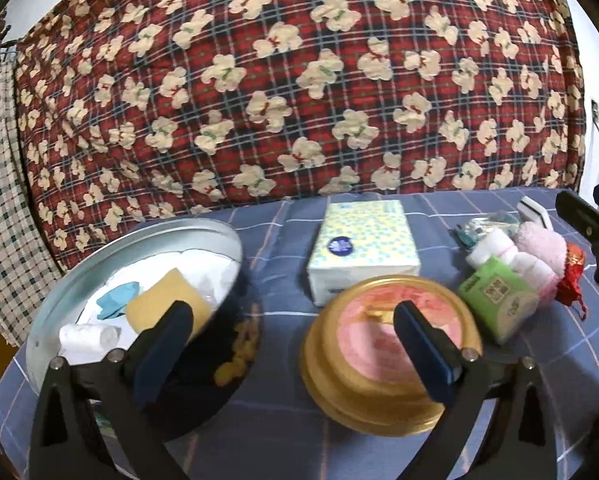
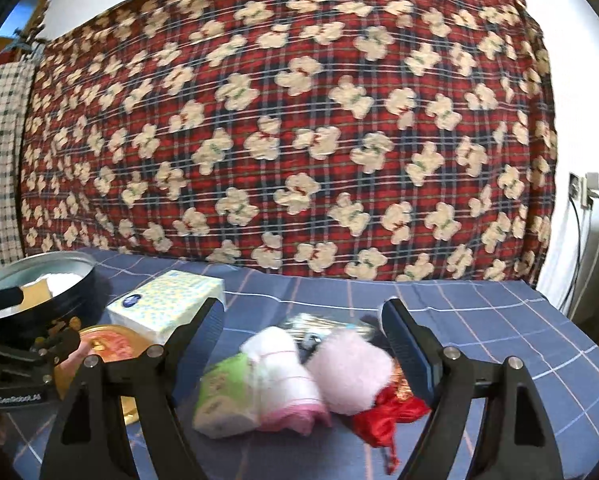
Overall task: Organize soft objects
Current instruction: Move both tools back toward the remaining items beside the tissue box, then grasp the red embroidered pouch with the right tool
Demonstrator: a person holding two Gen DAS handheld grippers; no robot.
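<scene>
A round metal tin (image 1: 51,288) at the left holds a yellow sponge (image 1: 167,300), a white roll (image 1: 89,338) and a blue scrap (image 1: 117,300). Its gold lid (image 1: 339,384) lies beside it. My left gripper (image 1: 295,348) is open and empty, above the tin's right edge and the lid. My right gripper (image 2: 303,344) is open and empty over a pile: green tissue pack (image 2: 223,396), white rolled towel (image 2: 283,380), pink fluffy ball (image 2: 351,372), red cloth pouch (image 2: 387,416). The pile also shows in the left wrist view (image 1: 511,280).
A tissue pack with yellow dots (image 1: 363,248) lies mid-table on the blue checked cloth (image 1: 279,440). A red plaid bear-print quilt (image 1: 299,80) rises behind the table. Small foil packets (image 1: 479,226) and a white device (image 1: 537,212) lie behind the pile. Wall socket with cables (image 2: 583,196) at right.
</scene>
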